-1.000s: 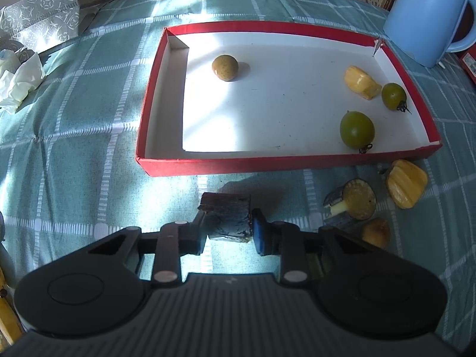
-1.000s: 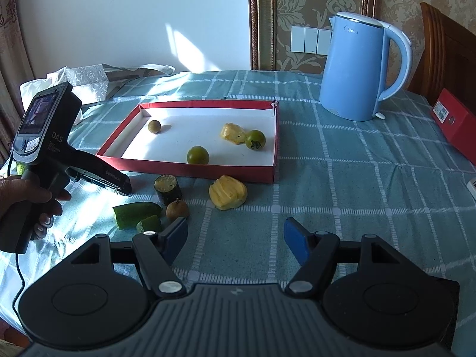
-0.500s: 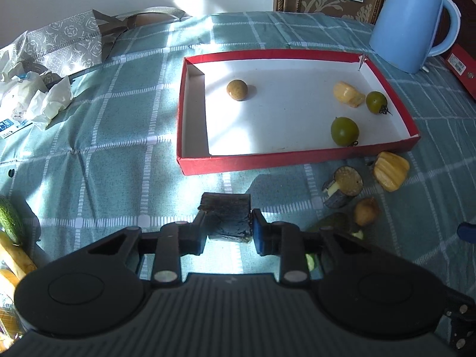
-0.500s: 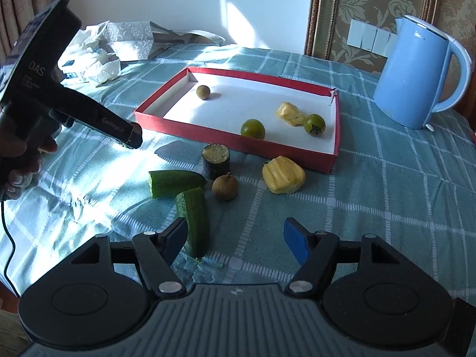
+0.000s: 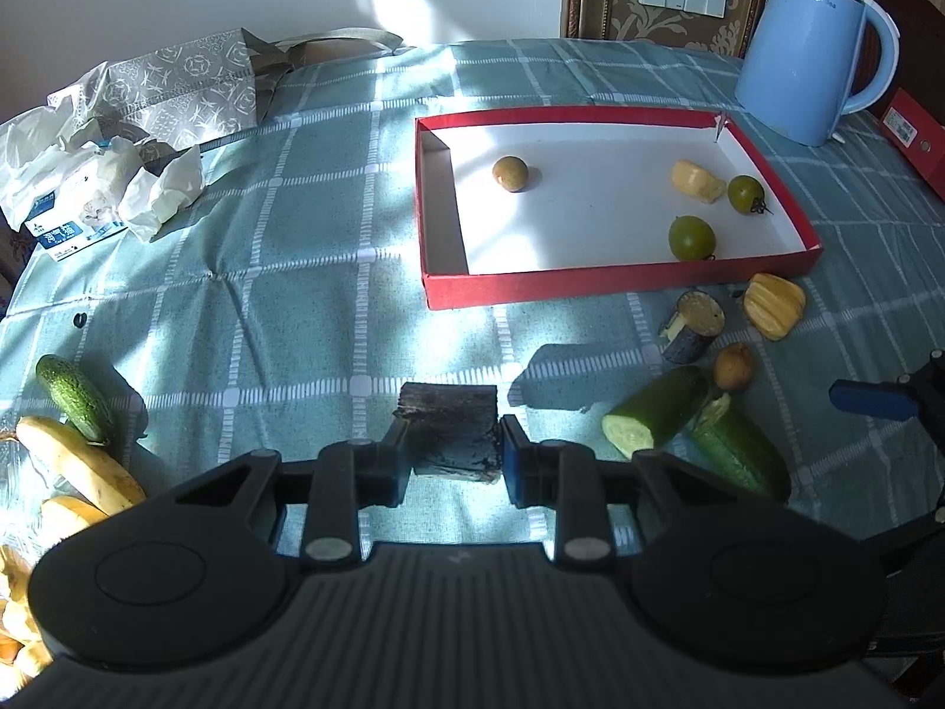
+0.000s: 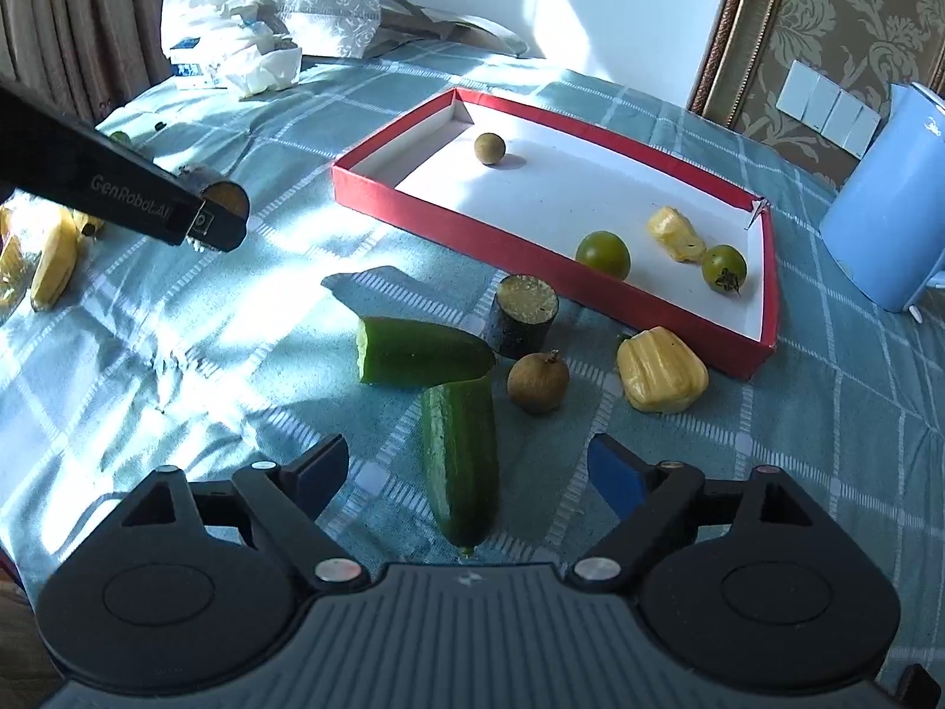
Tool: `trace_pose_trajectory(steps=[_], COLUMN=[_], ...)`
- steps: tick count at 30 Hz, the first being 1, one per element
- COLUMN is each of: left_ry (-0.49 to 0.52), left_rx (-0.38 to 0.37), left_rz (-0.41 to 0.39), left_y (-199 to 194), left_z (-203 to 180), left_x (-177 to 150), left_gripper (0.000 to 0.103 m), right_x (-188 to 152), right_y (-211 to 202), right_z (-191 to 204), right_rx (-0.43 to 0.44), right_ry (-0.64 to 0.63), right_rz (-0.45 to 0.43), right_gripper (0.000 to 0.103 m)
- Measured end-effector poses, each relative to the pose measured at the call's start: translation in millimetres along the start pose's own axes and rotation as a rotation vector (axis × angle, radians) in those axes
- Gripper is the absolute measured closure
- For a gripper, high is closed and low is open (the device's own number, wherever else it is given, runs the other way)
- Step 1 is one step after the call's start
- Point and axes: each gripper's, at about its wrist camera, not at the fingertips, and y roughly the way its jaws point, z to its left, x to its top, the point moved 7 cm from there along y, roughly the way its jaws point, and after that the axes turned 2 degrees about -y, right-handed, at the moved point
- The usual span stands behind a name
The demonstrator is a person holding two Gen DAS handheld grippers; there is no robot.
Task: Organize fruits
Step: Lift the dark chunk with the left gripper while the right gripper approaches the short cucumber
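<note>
My left gripper (image 5: 452, 455) is shut on a dark stalk chunk (image 5: 449, 440) and holds it above the cloth, left of the produce pile; it also shows in the right wrist view (image 6: 215, 218). My right gripper (image 6: 466, 470) hangs over a cucumber half (image 6: 460, 455). Its jaws are opening, with the cucumber between them and untouched. Beside it lie another cucumber half (image 6: 422, 351), a second dark chunk (image 6: 522, 316), a brown longan (image 6: 537, 383) and a yellow jackfruit piece (image 6: 661, 378). The red tray (image 6: 449, 224) holds a longan (image 5: 510, 173), a jackfruit piece (image 5: 697, 180) and two green tomatoes (image 5: 691, 237).
A blue kettle (image 5: 809, 47) stands behind the tray's right end, with a red box (image 5: 909, 130) beyond it. Bananas (image 5: 77, 461) and a whole cucumber (image 5: 74, 396) lie at the left edge. A patterned bag and tissues (image 5: 118, 177) sit at the back left.
My left gripper has risen and drawn back from the tray with the dark chunk. My right gripper has come down over the cucumber half and its jaws have spread wider.
</note>
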Motion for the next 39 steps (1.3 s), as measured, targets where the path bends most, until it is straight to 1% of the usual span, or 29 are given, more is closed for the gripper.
trace_pose_trajectory(steps=[3,4,5,6,7,8,9,10,11,14,15,17,18,19,21,24,26,28,30,32,33,34,35,37,38,39], left_ry=[-0.015,-0.019,-0.023,-0.027,-0.03,-0.031,-0.031,-0.03,-0.03,-0.031,-0.03,-0.024,-0.024,-0.024,-0.023,-0.029,-0.031,-0.032,-0.033,-0.036,-0.036,-0.036,-0.037,-0.037,-0.037,-0.035], left_rx=[0.001,0.003,0.005,0.003,0.001,0.002,0.002,0.0,0.0,-0.001,0.0,0.0,0.0,0.0,0.001,0.002,0.002,0.002,0.002,0.0,0.0,0.001,0.001,-0.003,-0.002,-0.001], left_rz=[-0.003,-0.004,-0.003,-0.003,-0.003,-0.005,-0.007,-0.009,-0.011,-0.01,-0.01,-0.01,-0.01,-0.009,-0.01,-0.007,-0.007,-0.006,-0.007,-0.005,-0.004,-0.003,-0.003,-0.002,-0.002,-0.002], left_y=[-3,-3,-4,-4,-4,-4,-5,-5,-6,-7,-7,-8,-8,-9,-9,-9,-10,-11,-10,-11,-10,-10,-10,-10,-9,-9], left_z=[6,7,8,9,9,10,10,9,9,9,8,8,8,8,8,10,12,12,13,14,14,15,15,15,15,14], left_x=[0,0,0,0,1,1,1,1,2,1,1,1,0,0,0,-1,-1,-2,-2,-2,-2,-2,-2,-2,-2,-1], left_gripper=[0.076,0.076,0.076,0.076,0.076,0.076,0.076,0.076,0.076,0.076,0.076,0.076,0.076,0.076,0.076,0.076,0.076,0.076,0.075,0.075,0.075,0.075,0.075,0.075,0.075,0.075], right_x=[10,15,17,19,17,14,12,10,9,9,8,3,0,-2,-2,-2,-3,-3,-3,-3,-4,-5,-6,-7,-7,-7], right_y=[-11,-18,-22,-25,-25,-21,-17,-17,-18,-19,-14,1,6,9,12,20,26,32,35,38,39,41,43,46,46,46], right_z=[-6,-11,-13,-15,-14,-11,-9,-9,-11,-15,-16,-16,-16,-16,-11,-6,-3,-1,0,1,2,2,2,1,1,1], right_rx=[-0.042,-0.072,-0.079,-0.061,-0.031,0.033,0.073,0.082,0.076,0.001,-0.021,-0.003,-0.003,-0.009,0.015,0.012,0.022,0.035,0.051,0.05,0.054,0.061,0.063,0.059,0.058,0.062], right_ry=[0.059,0.078,0.09,0.092,0.085,0.065,0.062,0.082,0.099,0.104,0.1,0.086,0.08,0.072,0.042,0.005,-0.007,-0.007,-0.007,-0.019,-0.02,-0.019,-0.019,-0.016,-0.016,-0.02], right_rz=[-0.041,-0.067,-0.088,-0.114,-0.119,-0.077,-0.037,-0.037,-0.051,-0.095,-0.076,0.007,0.022,0.021,0.018,0.032,0.045,0.061,0.073,0.081,0.089,0.101,0.108,0.117,0.118,0.12], right_gripper=[0.011,0.01,0.002,0.0,0.0,0.0,0.0,0.0,0.0,0.0,0.0,0.0,0.0,0.0,0.0,0.001,0.013,0.021,0.023,0.036,0.038,0.042,0.049,0.059,0.068,0.071])
